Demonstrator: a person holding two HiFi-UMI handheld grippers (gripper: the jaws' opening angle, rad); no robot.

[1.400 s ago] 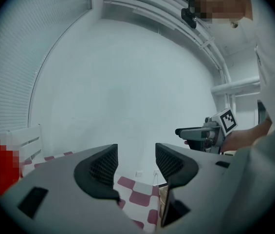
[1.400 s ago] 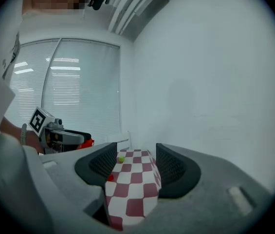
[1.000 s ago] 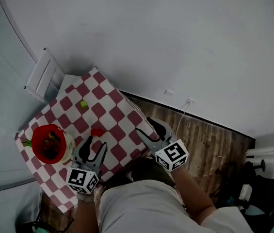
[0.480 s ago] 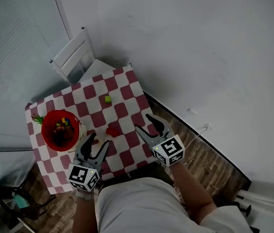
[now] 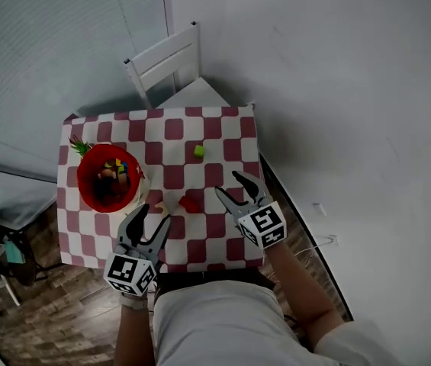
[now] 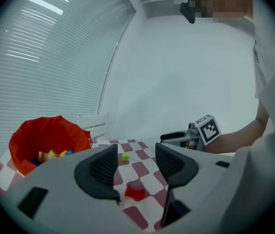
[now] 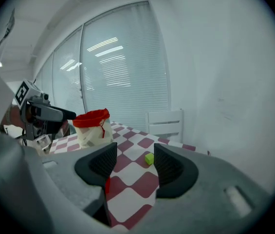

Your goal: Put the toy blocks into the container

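Note:
A red block lies on the red-and-white checked table, between my two grippers. A small green block sits farther in, toward the table's middle. The red-lined container stands at the table's left and holds several coloured blocks. My left gripper hovers open over the near edge, the red block just ahead of its jaws. My right gripper is open and empty too, with the green block showing between its jaws farther off.
A white chair stands behind the table's far side. Window blinds fill the left, and a white wall runs close along the table's right edge. Wooden floor and a dark stool lie at the lower left.
The head view has swung round, so the table now sits square and centred. Both grippers stay open over the near edge, a little closer to the red block.

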